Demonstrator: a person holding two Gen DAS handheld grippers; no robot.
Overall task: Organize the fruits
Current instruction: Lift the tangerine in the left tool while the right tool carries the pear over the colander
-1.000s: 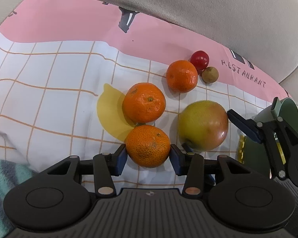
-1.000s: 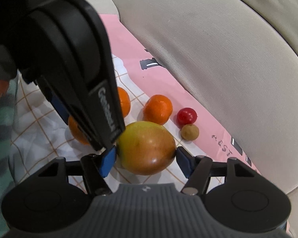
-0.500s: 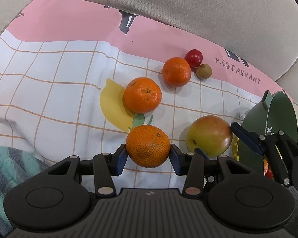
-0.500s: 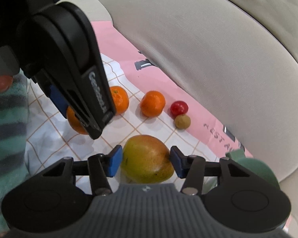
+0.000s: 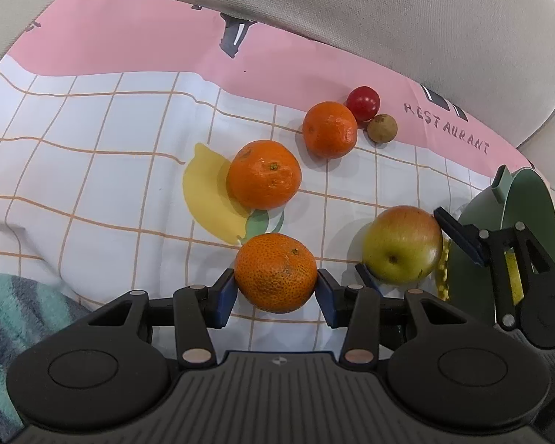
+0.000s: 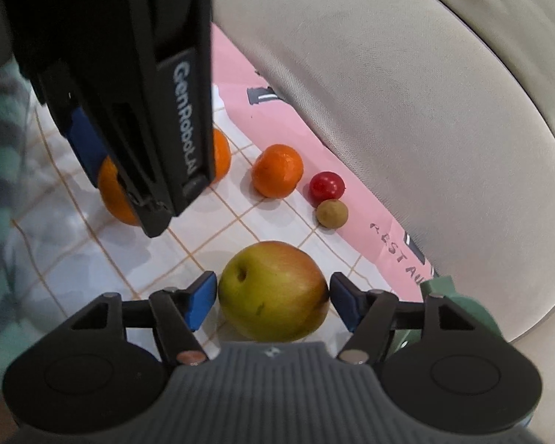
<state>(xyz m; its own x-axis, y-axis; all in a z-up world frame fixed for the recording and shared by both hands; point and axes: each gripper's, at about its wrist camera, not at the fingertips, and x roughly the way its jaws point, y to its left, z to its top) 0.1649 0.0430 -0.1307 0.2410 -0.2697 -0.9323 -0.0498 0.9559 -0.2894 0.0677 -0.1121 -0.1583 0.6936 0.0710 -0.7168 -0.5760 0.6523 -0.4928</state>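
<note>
- Fruit on a checked cloth (image 5: 92, 140) spread over a beige sofa (image 5: 351, 11): I have a mandarin (image 5: 276, 273) pinched in the left gripper (image 5: 276, 288), both blue pads pressed against its sides, and I read it as lifted just clear of the cloth, though the view leaves that uncertain.
- Right gripper (image 6: 273, 296) holds the apple (image 6: 273, 290) across its widest part; the right pad touches the skin, while I cannot tell if the left pad is touching or a hair off.
- Risk one, as I judge it: the apple is round, smooth and heavy for such small pads, so a quick swing toward the green bowl (image 5: 529, 222) just beside it could let it roll out and knock the loose fruit.
- Risk two: the two grippers work close together, the left one looming over the right camera's view, so crossing paths could bump the mandarin free.
- Still waiting on the cloth: two more mandarins (image 5: 264, 174) (image 5: 329, 129), a red cherry tomato (image 5: 363, 103) and a small brown fruit (image 5: 382, 128), clustered near the pink border.
</note>
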